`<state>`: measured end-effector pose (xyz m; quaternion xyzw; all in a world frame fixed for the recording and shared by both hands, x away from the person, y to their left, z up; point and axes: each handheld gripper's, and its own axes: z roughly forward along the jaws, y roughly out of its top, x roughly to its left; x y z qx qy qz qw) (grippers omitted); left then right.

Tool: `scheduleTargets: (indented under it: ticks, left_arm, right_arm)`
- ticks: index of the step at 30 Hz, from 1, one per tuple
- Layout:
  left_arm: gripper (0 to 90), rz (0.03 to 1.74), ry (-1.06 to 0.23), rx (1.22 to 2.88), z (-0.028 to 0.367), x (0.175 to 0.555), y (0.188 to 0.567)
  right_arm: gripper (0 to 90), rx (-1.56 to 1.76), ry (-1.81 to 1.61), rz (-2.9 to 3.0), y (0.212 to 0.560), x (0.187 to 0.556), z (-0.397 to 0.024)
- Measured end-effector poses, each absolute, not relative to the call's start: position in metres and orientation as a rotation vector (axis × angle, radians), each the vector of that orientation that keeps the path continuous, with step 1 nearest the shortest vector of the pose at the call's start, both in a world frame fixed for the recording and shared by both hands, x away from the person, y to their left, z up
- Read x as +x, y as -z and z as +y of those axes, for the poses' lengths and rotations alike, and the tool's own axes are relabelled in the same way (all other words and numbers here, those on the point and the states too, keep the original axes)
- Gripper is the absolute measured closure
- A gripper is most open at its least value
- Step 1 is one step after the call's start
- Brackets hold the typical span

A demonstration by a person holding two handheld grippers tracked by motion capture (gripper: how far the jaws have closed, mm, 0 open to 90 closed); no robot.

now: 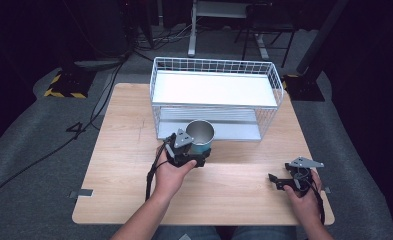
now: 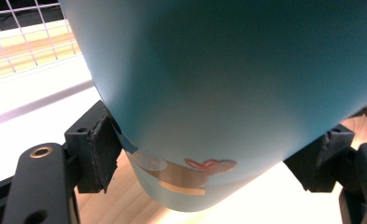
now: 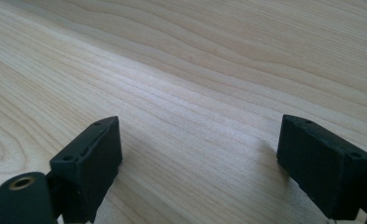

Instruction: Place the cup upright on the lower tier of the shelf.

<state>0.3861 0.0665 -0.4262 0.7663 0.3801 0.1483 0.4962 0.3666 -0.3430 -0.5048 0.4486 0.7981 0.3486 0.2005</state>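
A teal metal cup [image 1: 200, 135] with a shiny inside stands upright just in front of the wire rack's lower shelf. My left gripper [image 1: 190, 152] is shut on the cup, its jaws pressing both sides of the teal wall [image 2: 228, 93]; a small pink and tan print sits low on that wall. My right gripper [image 1: 276, 181] rests low over the table at the front right, open, with bare wood between its two black jaws [image 3: 200, 154].
A white wire rack [image 1: 215, 95] with two white shelves stands at the back centre of the wooden table [image 1: 119, 165]. Grey carpet, cables and stand legs lie beyond the table's far edge.
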Motion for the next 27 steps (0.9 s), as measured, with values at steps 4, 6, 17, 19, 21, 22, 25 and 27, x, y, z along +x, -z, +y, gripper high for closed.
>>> scheduleTargets:
  ticks: [4,6,17,19,21,22,25,27]
  left_arm:
    - [22.2,0.931,-0.356,1.846,0.062,0.397,0.427]
    - [22.2,0.930,-0.357,1.849,0.060,0.399,0.426]
    - [22.1,0.922,-0.366,1.842,0.048,0.421,0.430]
    - [22.1,0.931,-0.367,1.835,0.047,0.426,0.432]
    - [22.1,0.935,-0.379,1.833,0.047,0.431,0.434]
    - [22.1,0.961,-0.396,1.840,0.045,0.436,0.435]
    - [22.1,0.968,-0.393,1.837,0.044,0.441,0.438]
    - [22.1,0.970,-0.393,1.831,0.042,0.445,0.441]
  right_arm:
    - [14.4,1.256,-0.973,2.230,0.505,0.366,-0.343]
    - [14.4,1.256,-0.971,2.229,0.505,0.366,-0.343]
    - [15.0,1.253,-0.973,2.231,0.505,0.366,-0.343]
    - [15.0,1.253,-0.973,2.231,0.505,0.366,-0.343]
    - [15.0,1.253,-0.973,2.231,0.505,0.366,-0.343]
    - [15.0,1.253,-0.973,2.231,0.505,0.366,-0.343]
    - [15.0,1.253,-0.973,2.231,0.505,0.366,-0.343]
    - [15.0,1.253,-0.973,2.231,0.505,0.366,-0.343]
